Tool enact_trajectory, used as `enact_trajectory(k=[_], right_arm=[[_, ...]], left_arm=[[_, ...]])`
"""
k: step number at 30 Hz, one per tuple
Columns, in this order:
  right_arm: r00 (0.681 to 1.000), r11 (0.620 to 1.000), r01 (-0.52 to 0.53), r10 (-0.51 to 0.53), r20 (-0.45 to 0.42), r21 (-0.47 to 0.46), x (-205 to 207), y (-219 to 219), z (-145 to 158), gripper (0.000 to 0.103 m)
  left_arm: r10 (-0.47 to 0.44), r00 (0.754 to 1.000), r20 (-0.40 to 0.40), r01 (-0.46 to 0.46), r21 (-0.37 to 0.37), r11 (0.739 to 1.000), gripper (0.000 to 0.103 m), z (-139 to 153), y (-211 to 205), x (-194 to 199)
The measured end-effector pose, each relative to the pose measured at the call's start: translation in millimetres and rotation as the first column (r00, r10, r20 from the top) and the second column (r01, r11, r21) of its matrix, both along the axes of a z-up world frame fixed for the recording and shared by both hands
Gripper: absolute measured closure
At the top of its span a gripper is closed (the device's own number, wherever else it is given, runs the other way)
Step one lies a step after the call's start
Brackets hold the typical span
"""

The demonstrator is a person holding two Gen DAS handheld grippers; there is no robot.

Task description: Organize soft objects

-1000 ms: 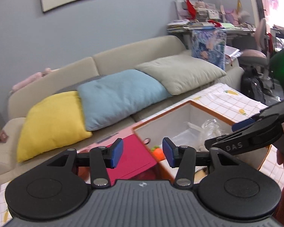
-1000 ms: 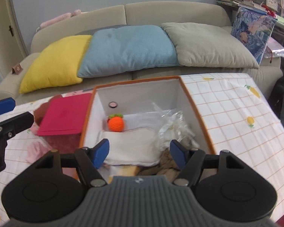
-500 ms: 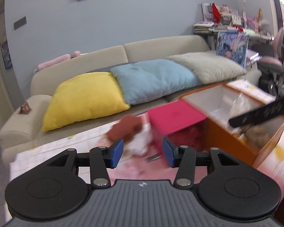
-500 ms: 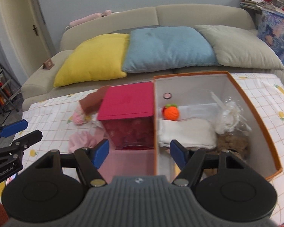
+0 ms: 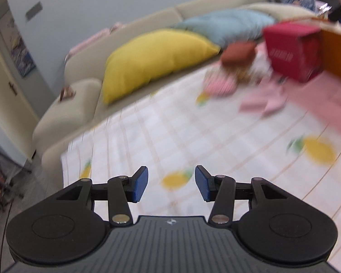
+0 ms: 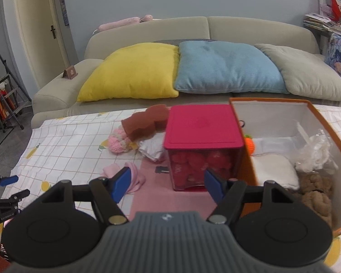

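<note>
**Both tools empty, loose soft things waiting left of the box**

The right tool (image 6: 167, 183) hung over the tabletop (image 6: 63, 145) with its jaws spread wide and nothing between them. Dead ahead of it sat the red lidded container (image 6: 202, 134), and just to the right the orange-rimmed box (image 6: 325, 122), already holding a folded white cloth (image 6: 272, 168), a brown plush (image 6: 316, 193) and a small orange knit toy (image 6: 250, 144).

The unsorted pieces lay left of the container: a pink cloth (image 6: 134, 173) right by the right tool's left fingertip, a pink-and-white knit ball (image 6: 119, 142) farther back, a brown sponge-like piece (image 6: 147, 120) resting on a white cloth (image 6: 153, 149).

The left tool (image 5: 171, 185), jaws moderately apart and empty, pointed across bare tablecloth in a blurred view; the pink cloth (image 5: 263, 100) lay well ahead and to its right.

So the right tool looked nearer. The pink cloth sat slightly left of its centre line, crumpled with no clear long axis, and the box lay on the opposite side.
</note>
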State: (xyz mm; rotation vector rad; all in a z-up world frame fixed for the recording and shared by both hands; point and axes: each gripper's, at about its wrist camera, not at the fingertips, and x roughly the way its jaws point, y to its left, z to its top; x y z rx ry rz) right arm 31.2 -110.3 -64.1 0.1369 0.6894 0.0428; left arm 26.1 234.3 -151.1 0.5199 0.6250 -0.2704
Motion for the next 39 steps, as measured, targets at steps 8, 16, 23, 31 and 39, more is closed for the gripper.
enact_trajectory(k=[8,16,23,31,39], right_arm=[[0.996,0.997,-0.078,0.078,-0.045,-0.018,35.5,38.9,-33.0,0.033],[0.987,0.989,-0.150,0.149,-0.063,-0.017,69.9,63.2,-55.3,0.033],[0.974,0.972,-0.223,0.219,-0.061,-0.069,102.1,80.7,-59.8,0.033],[0.963,0.949,-0.268,0.264,-0.047,-0.165,153.2,85.7,-51.4,0.033],[0.957,0.919,-0.290,0.281,-0.072,-0.269,185.9,84.8,-62.5,0.033]], left_arm=[[0.034,0.999,-0.031,-0.034,-0.011,0.999,0.047,-37.8,34.7,0.8],[0.067,0.997,0.029,-0.065,-0.056,0.996,0.047,-16.2,29.8,36.3],[-0.010,0.996,0.083,0.016,-0.068,0.998,0.047,7.8,0.9,76.3],[-0.138,0.984,0.111,0.146,-0.070,0.987,0.044,10.8,-51.2,116.9],[-0.213,0.976,0.054,0.219,-0.158,0.963,0.028,-3.3,-97.4,159.2]])
